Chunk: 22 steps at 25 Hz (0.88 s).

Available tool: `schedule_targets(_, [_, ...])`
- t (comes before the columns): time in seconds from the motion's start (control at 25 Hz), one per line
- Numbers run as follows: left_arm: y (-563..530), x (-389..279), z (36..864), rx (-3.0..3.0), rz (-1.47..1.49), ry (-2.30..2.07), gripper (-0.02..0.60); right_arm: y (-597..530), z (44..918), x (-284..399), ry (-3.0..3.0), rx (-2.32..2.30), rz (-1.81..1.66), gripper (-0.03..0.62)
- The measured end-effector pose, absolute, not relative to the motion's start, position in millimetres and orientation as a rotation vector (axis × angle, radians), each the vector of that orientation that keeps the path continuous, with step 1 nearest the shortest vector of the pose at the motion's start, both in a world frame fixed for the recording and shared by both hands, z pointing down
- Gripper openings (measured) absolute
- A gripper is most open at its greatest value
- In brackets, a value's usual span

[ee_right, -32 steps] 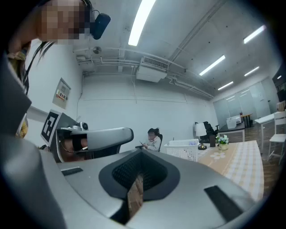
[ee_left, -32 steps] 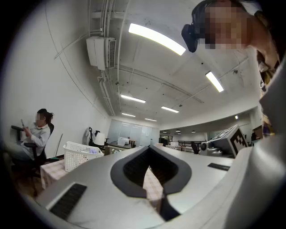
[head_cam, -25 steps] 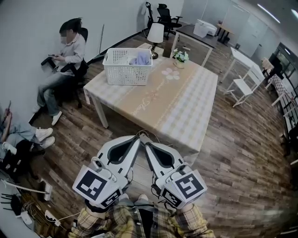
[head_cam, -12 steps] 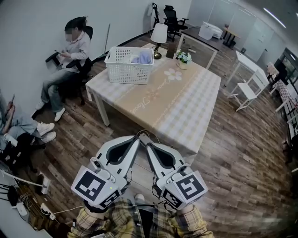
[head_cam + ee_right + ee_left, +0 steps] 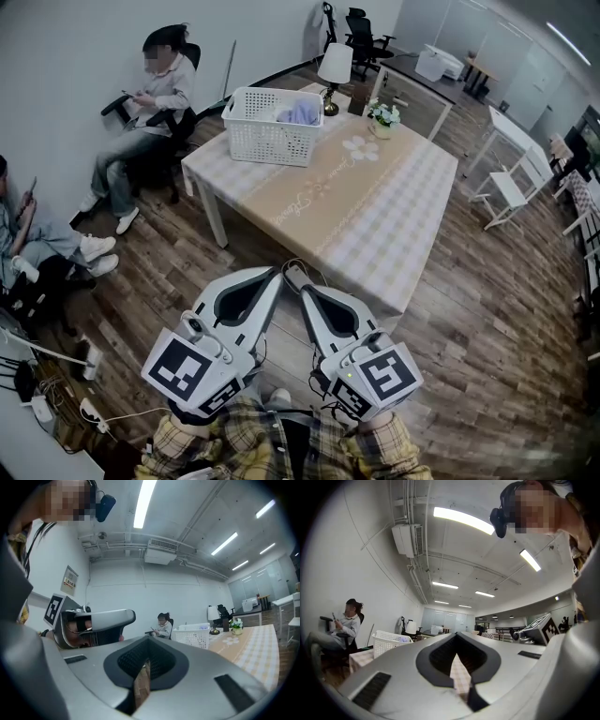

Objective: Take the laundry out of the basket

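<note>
Standing on the wood floor: large square table under a beige checked cloth (image 5: 375,216) | white lattice plastic basket (image 5: 267,141) on its far left corner | left gripper (image 5: 277,273), right gripper (image 5: 302,287) short of the table's near edge, tips side by side, jaws closed on nothing | lilac cloth laundry (image 5: 298,113) inside the basket.

I log the basket (image 5: 272,127) on the table's (image 5: 375,234) far left corner, with laundry (image 5: 298,113) inside. The lamp (image 5: 335,67) is behind the basket, perhaps just off the table. The flower pot (image 5: 382,116) is right of the lamp. A seated person (image 5: 150,103) is left of the table and a chair (image 5: 511,183) is right of it. My left gripper (image 5: 277,273) and right gripper (image 5: 298,281) are side by side before the near edge.
</note>
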State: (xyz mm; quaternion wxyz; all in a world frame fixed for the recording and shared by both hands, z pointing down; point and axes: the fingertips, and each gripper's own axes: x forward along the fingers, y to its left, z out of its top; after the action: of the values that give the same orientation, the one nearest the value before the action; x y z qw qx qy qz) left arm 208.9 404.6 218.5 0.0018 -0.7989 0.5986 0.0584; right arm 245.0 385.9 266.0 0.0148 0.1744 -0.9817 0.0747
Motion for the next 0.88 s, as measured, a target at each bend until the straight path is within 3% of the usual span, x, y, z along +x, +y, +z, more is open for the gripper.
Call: schedule_targets(0.88, [293.9,2.1,212.2,-2.584,0.218,1.791,0.015,263.3,255.6,50.7,-3.036,0.698,0.245,0.009])
